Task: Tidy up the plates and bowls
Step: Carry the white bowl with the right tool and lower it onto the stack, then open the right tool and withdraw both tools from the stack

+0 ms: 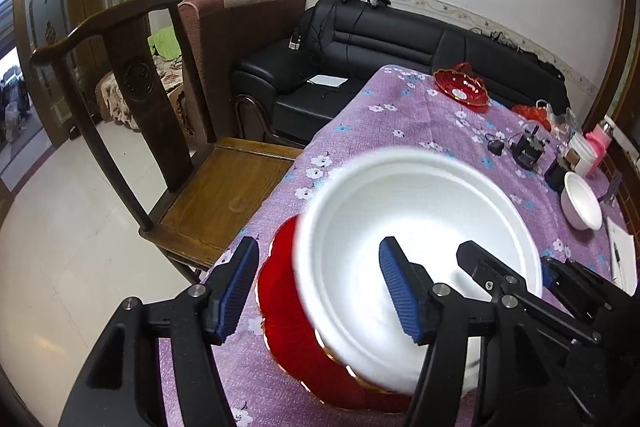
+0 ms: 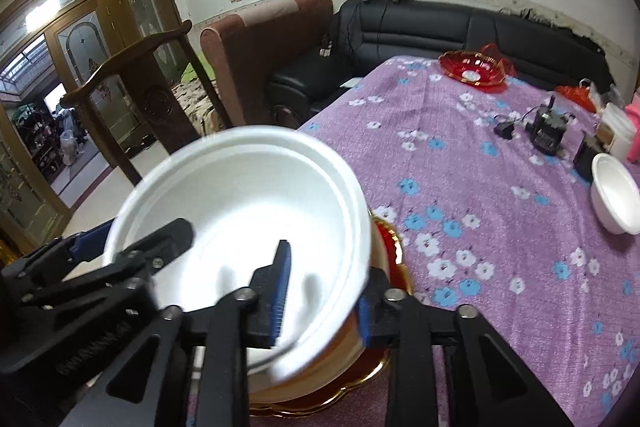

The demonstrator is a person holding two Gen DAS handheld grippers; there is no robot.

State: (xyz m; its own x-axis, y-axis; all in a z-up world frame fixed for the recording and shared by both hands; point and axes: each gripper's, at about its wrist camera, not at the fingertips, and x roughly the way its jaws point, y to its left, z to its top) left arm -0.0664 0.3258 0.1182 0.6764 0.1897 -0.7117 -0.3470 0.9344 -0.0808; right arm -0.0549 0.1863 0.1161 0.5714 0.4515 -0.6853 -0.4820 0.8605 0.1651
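the white foam bowl [image 1: 420,259] sits over the red plate [image 1: 288,319] at the near edge of the bench [image 1: 420,119], tilted a little, and nothing lies inside it. the red plate has a scalloped gold rim and shows only as a crescent past the bowl's left side in the left wrist view; in the right wrist view a cream-coloured layer appears between bowl and plate, and i cannot tell what it is.

the right tool [image 2: 324,303] is closed on the bowl's near rim, one blue pad inside the bowl and the other outside against the wall. the left tool [image 1: 316,291] stands wide open, one finger inside the bowl and the other outside over the plate; whether either pad touches the rim i cannot tell.

further back on the purple flowered cloth are a second white bowl [image 1: 582,201], also empty, near the right edge, a red dish [image 1: 462,87] at the far end, and a black adapter [image 1: 530,149] with small clutter between them. a wooden chair [image 1: 168,131] stands just beside the bench's left edge, with a black sofa [image 1: 400,39] behind.

the held bowl is plain white, ridged below the lip, slightly blurred.
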